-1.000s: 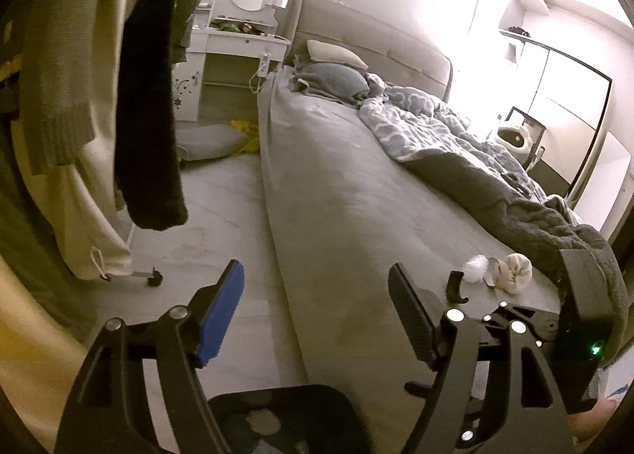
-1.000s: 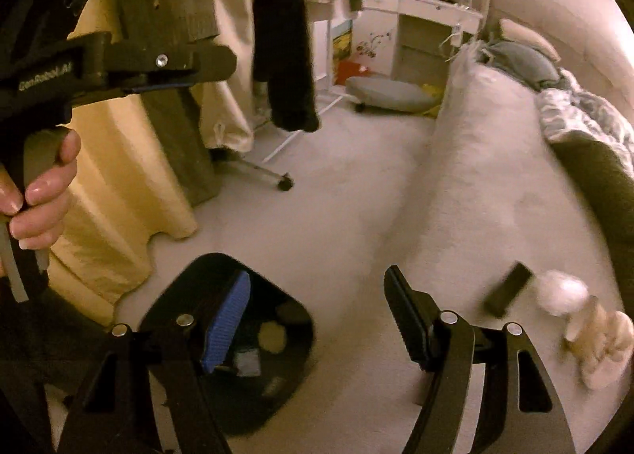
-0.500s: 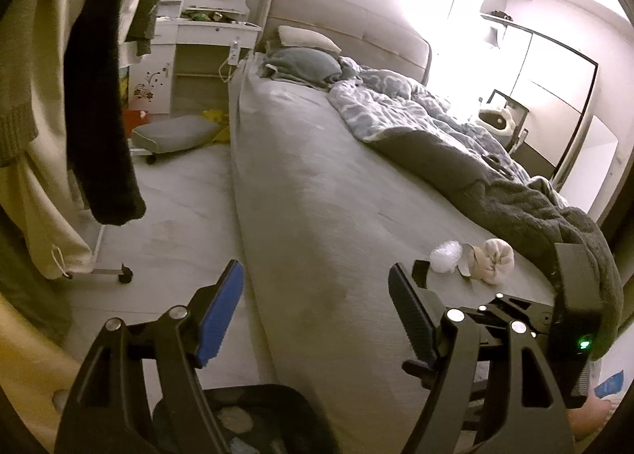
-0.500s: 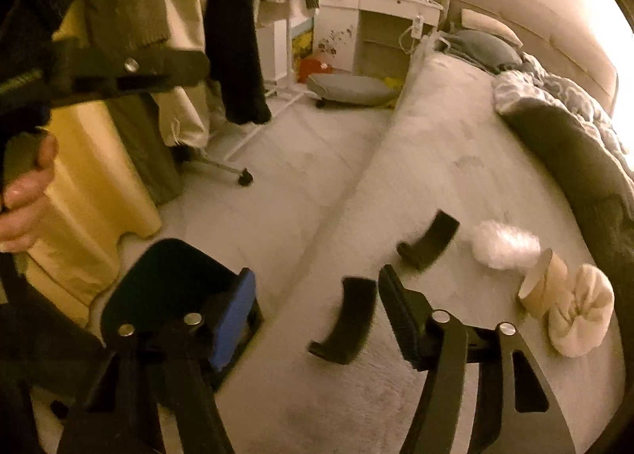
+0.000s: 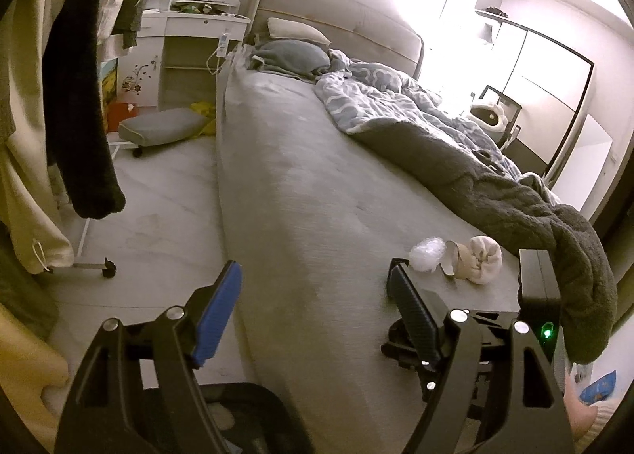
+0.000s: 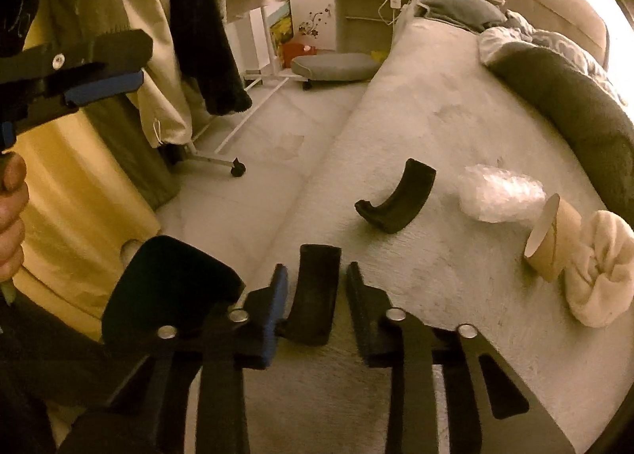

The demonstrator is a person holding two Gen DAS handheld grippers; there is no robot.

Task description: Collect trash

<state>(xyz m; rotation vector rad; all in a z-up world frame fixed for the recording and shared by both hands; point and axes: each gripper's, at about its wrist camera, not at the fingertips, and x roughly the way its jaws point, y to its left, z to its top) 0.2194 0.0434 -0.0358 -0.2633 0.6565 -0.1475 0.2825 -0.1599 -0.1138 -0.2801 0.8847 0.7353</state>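
A: The round black trash bin is mostly hidden behind the left gripper and cut by the bottom edge.

B: From the right wrist, the right gripper covers the near end of a curved black plastic piece. Whether its fingers touch it, I can't tell.

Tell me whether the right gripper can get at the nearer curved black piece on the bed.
Probably yes. The right gripper is open with the curved black piece lying between its fingers on the bed, and nothing blocks it.
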